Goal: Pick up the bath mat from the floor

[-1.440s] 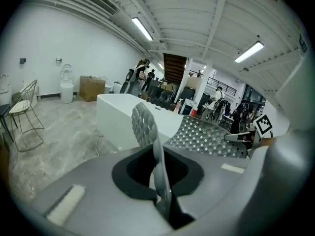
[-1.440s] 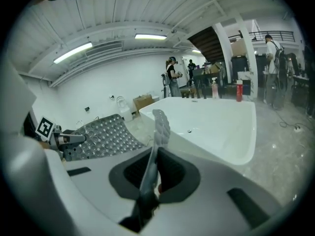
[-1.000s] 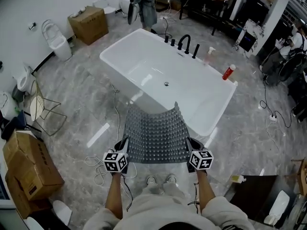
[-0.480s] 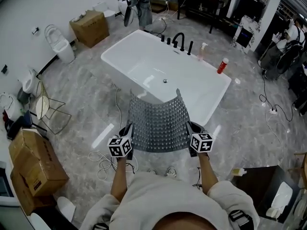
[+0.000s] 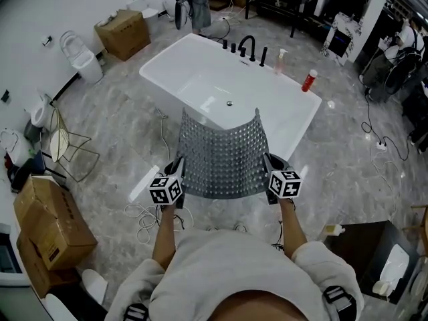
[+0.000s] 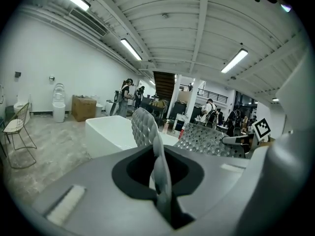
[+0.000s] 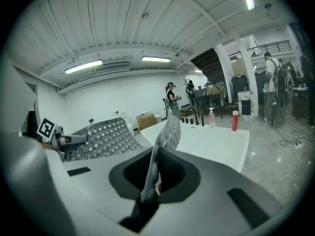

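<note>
The bath mat [image 5: 224,156], a grey rubber sheet studded with round suction cups, is clear of the grey marbled floor [image 5: 114,129], stretched between the two grippers in front of the person, its far edge curling up toward the white freestanding bathtub [image 5: 175,64] beyond it. The left gripper [image 5: 178,174] has its jaws closed on the mat's near left corner and the right gripper [image 5: 268,168] has its jaws closed on the near right corner. Each gripper view shows only a thin fold of rubber pinched between the jaws. The main risk, as I judge it, is that the whole floppy sheet depends on those two narrow bites. A jerk, or the hands drawing too far apart, could pull a corner free, and the mat would swing down from the other gripper or drop. The free far edge could also snag the tub's near rim if the mat is carried forward low. A smaller risk is the white cable [image 5: 142,217] looped on the floor at the near left, which could catch a foot.
</note>
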Tool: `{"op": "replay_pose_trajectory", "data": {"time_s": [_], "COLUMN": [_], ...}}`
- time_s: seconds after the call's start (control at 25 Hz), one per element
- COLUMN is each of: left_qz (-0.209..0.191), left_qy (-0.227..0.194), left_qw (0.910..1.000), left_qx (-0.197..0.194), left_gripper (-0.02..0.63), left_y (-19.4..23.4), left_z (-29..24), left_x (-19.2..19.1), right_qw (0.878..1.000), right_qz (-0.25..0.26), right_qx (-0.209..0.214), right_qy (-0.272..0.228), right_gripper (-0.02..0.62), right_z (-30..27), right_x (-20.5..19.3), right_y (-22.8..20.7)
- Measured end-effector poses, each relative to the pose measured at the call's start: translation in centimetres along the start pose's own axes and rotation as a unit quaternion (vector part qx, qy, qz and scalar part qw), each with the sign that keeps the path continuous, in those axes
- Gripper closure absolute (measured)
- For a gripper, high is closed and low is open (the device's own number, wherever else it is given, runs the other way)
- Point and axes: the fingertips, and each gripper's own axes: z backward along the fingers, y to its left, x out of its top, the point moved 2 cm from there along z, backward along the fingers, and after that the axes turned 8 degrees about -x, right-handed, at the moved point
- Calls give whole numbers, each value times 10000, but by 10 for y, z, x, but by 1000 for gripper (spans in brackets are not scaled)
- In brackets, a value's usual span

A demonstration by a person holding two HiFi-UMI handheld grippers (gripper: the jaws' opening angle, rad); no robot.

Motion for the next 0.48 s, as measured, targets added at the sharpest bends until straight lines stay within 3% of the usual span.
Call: {"op": "replay_pose_trajectory", "data": {"time_s": [0.48], "left_qz": [-15], "left_qy": [41], "left_qw": [10000], "left_qx": [-54], "left_gripper": [583], "left_y": [0], "left_z": [-5], "left_x": [2], "right_qw": [9998], "right_qz": [178], "right_qx": [-53], "right_qy": [60], "right_gripper": [569], "right_z": [1], "right_x": [-1], "right_y": [0]}}
